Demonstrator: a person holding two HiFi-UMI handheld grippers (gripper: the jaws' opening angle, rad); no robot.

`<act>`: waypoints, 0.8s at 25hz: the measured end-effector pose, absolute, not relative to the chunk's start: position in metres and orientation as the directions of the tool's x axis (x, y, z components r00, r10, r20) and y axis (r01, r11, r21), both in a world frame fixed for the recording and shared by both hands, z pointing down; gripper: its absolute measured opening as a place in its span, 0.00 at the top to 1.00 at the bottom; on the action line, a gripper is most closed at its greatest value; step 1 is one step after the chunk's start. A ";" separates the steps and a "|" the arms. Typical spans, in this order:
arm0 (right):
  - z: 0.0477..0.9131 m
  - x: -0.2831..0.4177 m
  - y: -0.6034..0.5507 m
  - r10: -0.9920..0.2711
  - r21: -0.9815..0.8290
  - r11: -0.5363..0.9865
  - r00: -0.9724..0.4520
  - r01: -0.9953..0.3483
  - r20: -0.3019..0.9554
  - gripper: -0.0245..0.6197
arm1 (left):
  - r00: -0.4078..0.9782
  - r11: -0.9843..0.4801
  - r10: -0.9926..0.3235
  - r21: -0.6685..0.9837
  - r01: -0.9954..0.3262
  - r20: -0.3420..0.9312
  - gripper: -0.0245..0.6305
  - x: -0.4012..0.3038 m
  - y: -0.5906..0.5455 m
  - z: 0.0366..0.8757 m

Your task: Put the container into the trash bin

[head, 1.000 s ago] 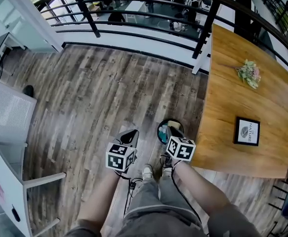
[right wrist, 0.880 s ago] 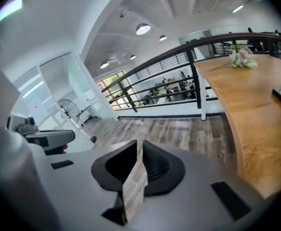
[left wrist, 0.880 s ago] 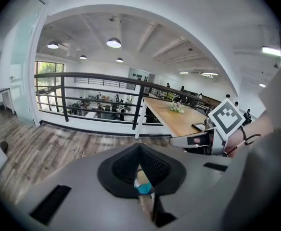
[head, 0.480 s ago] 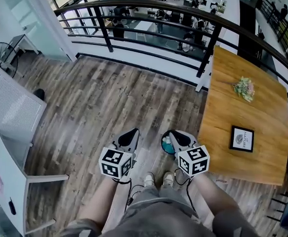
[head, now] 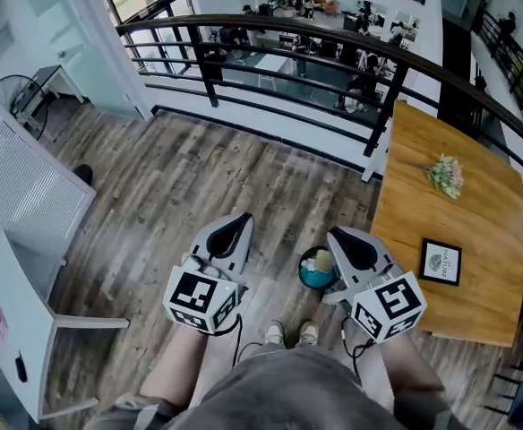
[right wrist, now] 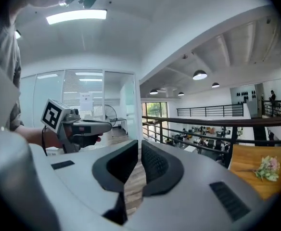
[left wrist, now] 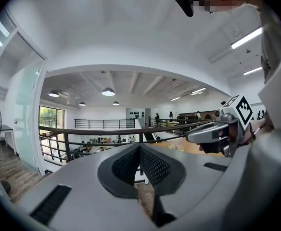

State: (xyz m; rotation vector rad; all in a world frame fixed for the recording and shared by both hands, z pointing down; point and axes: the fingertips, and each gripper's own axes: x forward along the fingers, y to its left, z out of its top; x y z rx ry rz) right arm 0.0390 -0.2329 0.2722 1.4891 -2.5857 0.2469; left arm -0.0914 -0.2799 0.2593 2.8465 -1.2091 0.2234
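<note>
Head view, nearest first: grey trousers [head: 279, 388] and two shoes [head: 285, 333] at the bottom edge. Just beyond, both grippers side by side and held about level. On the left, the left gripper [head: 235, 226], closed and empty; in the left gripper view, pads meeting at the tip with nothing between them. On the right, the right gripper [head: 344, 238], jaws closing; in the right gripper view, a thin slit between the pads with only wood floor [head: 199, 177] showing through.

Between the two grippers and just past the shoes, in the head view alone: round teal trash bin [head: 311, 280] standing on the wood floor, its right side covered by the right gripper. Inside it the container [head: 323, 261], pale, shape hard to make out.

Right of the trash bin, the wooden desk [head: 423, 213], carrying a small framed card [head: 441, 262] with print too small to read and, farther off, a bunch of flowers [head: 447, 174]; right corner cut off at the picture's edge. At near left, a white cabinet [head: 20, 321], partly cut off. Farthest, a black railing [head: 270, 30] over a lower level.

Gripper views alone: white ceiling with round lamps [left wrist: 108, 91], and each gripper seen from the other's side, gripped in a hand.
</note>
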 end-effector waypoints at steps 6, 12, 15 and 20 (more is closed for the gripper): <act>0.205 0.047 -0.221 -0.856 -0.031 0.510 -0.510 -0.860 0.080 0.90 | 0.686 -0.686 -0.726 -0.108 -0.720 0.048 0.94 -0.091 -0.265 0.207; 0.152 0.067 -0.207 -0.872 -0.081 0.489 -0.487 -0.868 -0.050 0.90 | 0.708 -0.703 -0.706 -0.114 -0.702 -0.009 0.94 -0.082 -0.238 0.171; 0.134 0.072 -0.199 -0.870 -0.075 0.491 -0.484 -0.868 -0.093 0.90 | 0.706 -0.702 -0.708 -0.087 -0.707 -0.016 0.94 -0.084 -0.233 0.166; 0.120 0.076 -0.188 -0.869 -0.006 0.487 -0.483 -0.874 -0.107 0.90 | 0.708 -0.705 -0.706 -0.093 -0.703 -0.004 0.94 -0.081 -0.231 0.167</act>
